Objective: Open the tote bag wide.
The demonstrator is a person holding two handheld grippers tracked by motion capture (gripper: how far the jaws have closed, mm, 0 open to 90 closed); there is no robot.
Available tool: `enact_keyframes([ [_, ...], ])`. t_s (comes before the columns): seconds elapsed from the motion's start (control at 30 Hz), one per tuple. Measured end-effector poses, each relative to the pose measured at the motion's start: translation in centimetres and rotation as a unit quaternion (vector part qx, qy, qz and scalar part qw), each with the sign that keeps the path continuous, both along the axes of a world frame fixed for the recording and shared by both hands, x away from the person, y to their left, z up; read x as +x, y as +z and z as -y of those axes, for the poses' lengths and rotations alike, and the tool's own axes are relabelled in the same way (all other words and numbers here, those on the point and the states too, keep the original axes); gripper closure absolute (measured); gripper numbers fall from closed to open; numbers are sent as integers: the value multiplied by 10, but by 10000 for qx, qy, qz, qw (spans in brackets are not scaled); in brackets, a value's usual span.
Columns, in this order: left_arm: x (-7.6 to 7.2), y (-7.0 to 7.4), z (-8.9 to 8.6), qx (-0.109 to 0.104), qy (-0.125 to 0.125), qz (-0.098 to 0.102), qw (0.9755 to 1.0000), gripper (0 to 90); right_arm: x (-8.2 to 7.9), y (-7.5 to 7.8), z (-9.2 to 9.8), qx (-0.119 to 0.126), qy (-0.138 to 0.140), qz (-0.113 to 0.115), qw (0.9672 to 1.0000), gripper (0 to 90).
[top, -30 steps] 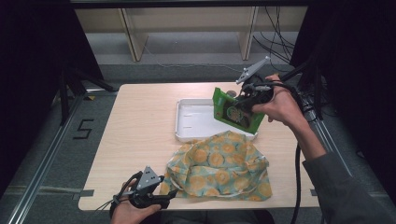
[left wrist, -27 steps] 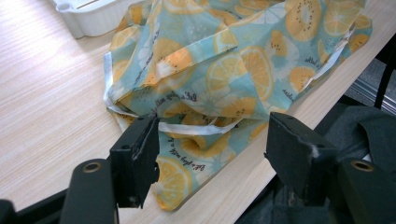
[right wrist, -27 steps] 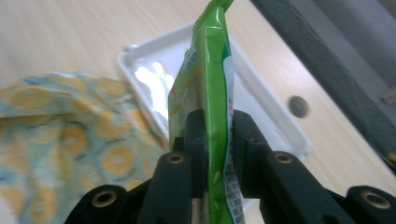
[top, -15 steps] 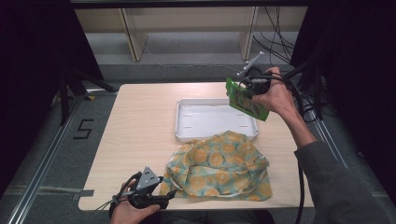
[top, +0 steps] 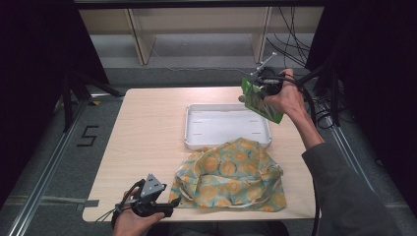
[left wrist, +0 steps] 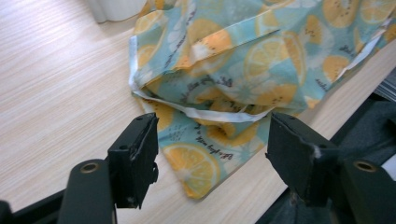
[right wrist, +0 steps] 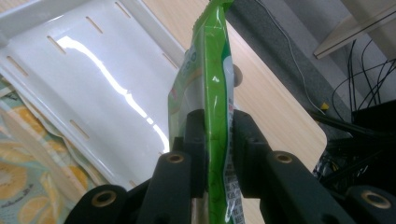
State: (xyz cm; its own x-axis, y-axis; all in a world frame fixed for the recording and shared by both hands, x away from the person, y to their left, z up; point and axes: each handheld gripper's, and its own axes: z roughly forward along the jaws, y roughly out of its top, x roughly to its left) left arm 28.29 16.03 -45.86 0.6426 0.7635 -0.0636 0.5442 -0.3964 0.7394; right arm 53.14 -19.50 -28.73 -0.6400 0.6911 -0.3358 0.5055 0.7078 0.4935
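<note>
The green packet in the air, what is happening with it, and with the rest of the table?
A person works with a gripper in each hand. The right gripper is shut on a green packet and holds it in the air over the far right corner of the table, beside the white tray. The left gripper is open at the near edge, its jaws on either side of a corner of the lemon-print cloth bag, without pressing on it.

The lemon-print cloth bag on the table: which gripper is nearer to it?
Left. The left gripper sits open at the lemon-print cloth bag's near-left corner; the right gripper holds a green packet beyond the white tray.
</note>
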Motion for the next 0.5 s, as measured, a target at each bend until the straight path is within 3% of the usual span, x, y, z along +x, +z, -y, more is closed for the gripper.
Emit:
enact_keyframes([
  [0.03, 0, -1, -1, 13, 33, 20, 10000, 330, 1, -1, 0, 33, -50, -16, 10000, 779],
  [0.07, 1, 1, -4, 214, -101, 2, 9997, 326, 2, -2, 0, 26, -78, -22, 10000, 779],
  [0.17, 1, 0, -4, 104, -2, 52, 9999, 313, 6, -5, 1, 17, -107, -24, 9999, 779],
  [0.5, 1, 1, -5, 224, -88, 16, 9997, 306, 19, -14, 0, -22, -301, 16, 9995, 779],
])
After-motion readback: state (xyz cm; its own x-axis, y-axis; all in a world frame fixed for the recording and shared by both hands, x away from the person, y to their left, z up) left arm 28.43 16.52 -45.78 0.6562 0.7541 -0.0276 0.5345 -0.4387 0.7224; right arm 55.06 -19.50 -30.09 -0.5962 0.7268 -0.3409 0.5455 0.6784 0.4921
